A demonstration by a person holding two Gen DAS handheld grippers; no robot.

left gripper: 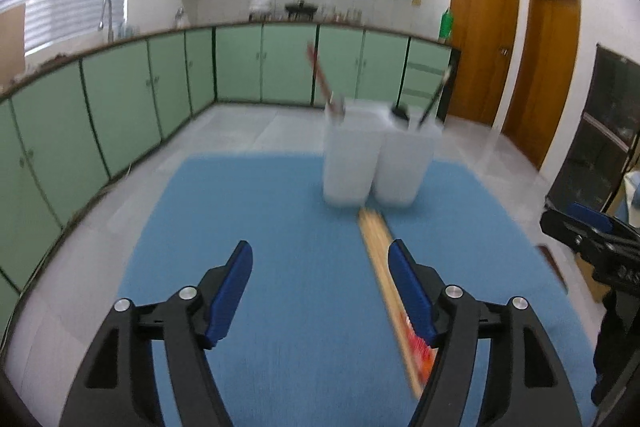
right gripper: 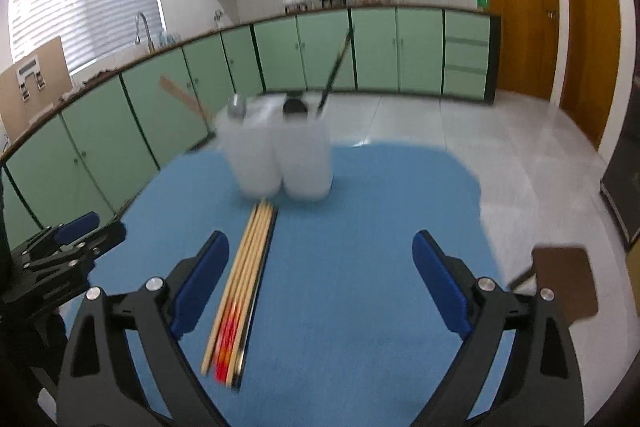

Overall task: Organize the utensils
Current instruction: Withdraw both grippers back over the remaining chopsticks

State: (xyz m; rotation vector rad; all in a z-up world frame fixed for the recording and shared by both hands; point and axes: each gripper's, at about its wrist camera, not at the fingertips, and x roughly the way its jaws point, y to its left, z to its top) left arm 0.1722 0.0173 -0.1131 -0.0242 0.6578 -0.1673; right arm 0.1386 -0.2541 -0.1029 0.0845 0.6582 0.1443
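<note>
Chopsticks [right gripper: 244,283] lie blurred on the blue worktop [right gripper: 360,227], partly hidden behind the left gripper [left gripper: 320,291]; both grippers' fingers gape empty.

A bundle of chopsticks [right gripper: 240,291] lies flat just left of centre in the right wrist view, pale wood with red-orange lower ends and one dark stick on its right edge. It points up at two white containers [right gripper: 280,159] standing upright, touching, above centre, each holding utensils [right gripper: 336,67] that lean outward.
</note>
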